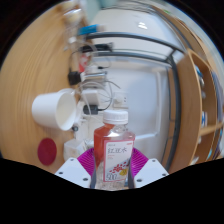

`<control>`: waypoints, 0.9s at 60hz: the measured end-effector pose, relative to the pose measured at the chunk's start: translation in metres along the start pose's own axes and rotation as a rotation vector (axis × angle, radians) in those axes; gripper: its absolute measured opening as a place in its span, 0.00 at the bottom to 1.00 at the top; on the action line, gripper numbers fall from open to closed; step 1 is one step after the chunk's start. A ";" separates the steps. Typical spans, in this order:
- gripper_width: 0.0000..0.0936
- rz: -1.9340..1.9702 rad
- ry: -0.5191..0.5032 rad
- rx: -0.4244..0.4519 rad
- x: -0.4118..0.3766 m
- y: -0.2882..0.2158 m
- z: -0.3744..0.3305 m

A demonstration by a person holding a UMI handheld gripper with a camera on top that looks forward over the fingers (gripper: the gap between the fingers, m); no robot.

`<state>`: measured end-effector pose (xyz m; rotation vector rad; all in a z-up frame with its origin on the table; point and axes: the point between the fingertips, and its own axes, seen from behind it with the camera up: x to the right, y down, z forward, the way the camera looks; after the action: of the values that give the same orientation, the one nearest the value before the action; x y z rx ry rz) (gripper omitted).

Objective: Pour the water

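Observation:
A plastic bottle (114, 140) of pink-orange drink with a white cap and a red-and-white label stands upright between my fingers. My gripper (112, 165) is shut on the bottle, with the magenta pads (87, 160) pressing its sides at label height. A white cup (57, 108) is to the left of the bottle and appears tilted, its mouth facing right toward the bottle. The cup's support is not clear. The lower part of the bottle is hidden below my fingers.
A wooden table (35, 70) stretches to the left, with a red round object (46, 151) near its front. Black cables and small devices (90, 80) lie beyond the cup. A black metal frame and wooden shelving (195, 110) stand to the right.

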<state>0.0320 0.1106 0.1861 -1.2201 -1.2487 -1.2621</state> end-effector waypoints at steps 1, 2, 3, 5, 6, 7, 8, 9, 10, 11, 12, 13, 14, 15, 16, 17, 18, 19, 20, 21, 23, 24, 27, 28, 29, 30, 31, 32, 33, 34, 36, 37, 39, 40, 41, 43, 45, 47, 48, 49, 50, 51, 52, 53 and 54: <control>0.47 0.088 -0.021 0.012 0.003 0.001 0.001; 0.47 0.174 -0.030 0.009 0.004 0.002 0.001; 0.47 0.260 -0.038 0.006 0.005 0.003 -0.001; 0.47 0.432 -0.055 0.004 0.006 0.004 -0.002; 0.47 0.512 -0.067 0.005 0.005 0.004 -0.003; 0.47 0.591 -0.067 -0.008 0.003 0.004 -0.006; 0.47 0.665 -0.090 0.013 0.004 0.009 -0.003; 0.47 0.741 -0.097 0.013 0.004 0.009 -0.003; 0.47 0.815 -0.104 0.015 0.004 0.009 -0.003; 0.47 0.886 -0.113 0.018 0.003 0.009 -0.002; 0.47 0.956 -0.125 0.021 0.000 0.009 -0.002; 0.47 1.025 -0.134 0.020 -0.002 0.008 -0.003; 0.47 1.089 -0.161 0.036 -0.004 0.011 0.001; 0.47 1.154 -0.178 0.039 -0.008 0.009 0.002; 0.47 1.215 -0.197 0.039 -0.012 0.009 0.002; 0.47 1.270 -0.215 0.038 -0.017 0.008 0.004; 0.47 1.323 -0.230 0.036 -0.021 0.009 0.005; 0.47 1.370 -0.243 0.034 -0.025 0.011 0.007; 0.47 1.417 -0.241 0.023 -0.031 0.010 0.004; 0.47 1.449 -0.250 0.022 -0.033 0.015 0.009; 0.47 1.511 -0.258 0.008 -0.041 0.020 0.012; 0.47 1.539 -0.259 0.003 -0.044 0.022 0.014; 0.47 1.589 -0.255 0.006 -0.048 0.027 0.020; 0.47 1.607 -0.230 -0.012 -0.054 0.023 0.010; 0.47 1.599 -0.225 0.007 -0.055 0.027 0.016; 0.47 1.596 -0.218 0.009 -0.056 0.027 0.017; 0.47 1.593 -0.212 0.011 -0.057 0.028 0.018; 0.47 1.592 -0.204 0.016 -0.056 0.027 0.018; 0.47 1.592 -0.196 0.023 -0.056 0.027 0.018; 0.47 1.587 -0.193 0.030 -0.056 0.026 0.018; 0.47 1.567 -0.190 0.028 -0.059 0.022 0.017; 0.47 1.554 -0.186 0.025 -0.060 0.023 0.017; 0.47 1.533 -0.170 0.021 -0.062 0.023 0.017; 0.47 1.524 -0.165 0.023 -0.063 0.023 0.018; 0.47 1.516 -0.163 0.026 -0.064 0.021 0.018; 0.47 1.515 -0.166 0.028 -0.067 0.018 0.019; 0.47 1.522 -0.174 0.028 -0.071 0.015 0.020; 0.47 1.532 -0.177 0.032 -0.073 0.013 0.020; 0.47 1.533 -0.177 0.031 -0.076 0.012 0.021; 0.48 1.534 -0.182 0.030 -0.078 0.012 0.020; 0.49 1.536 -0.187 0.024 -0.081 0.012 0.020; 0.48 1.542 -0.174 0.033 -0.079 0.012 0.020; 0.48 1.548 -0.167 0.038 -0.078 0.013 0.020; 0.48 1.551 -0.169 0.034 -0.080 0.013 0.020; 0.49 1.556 -0.165 0.038 -0.079 0.014 0.020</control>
<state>0.0504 0.1282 0.1078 -1.6731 -0.1277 0.0274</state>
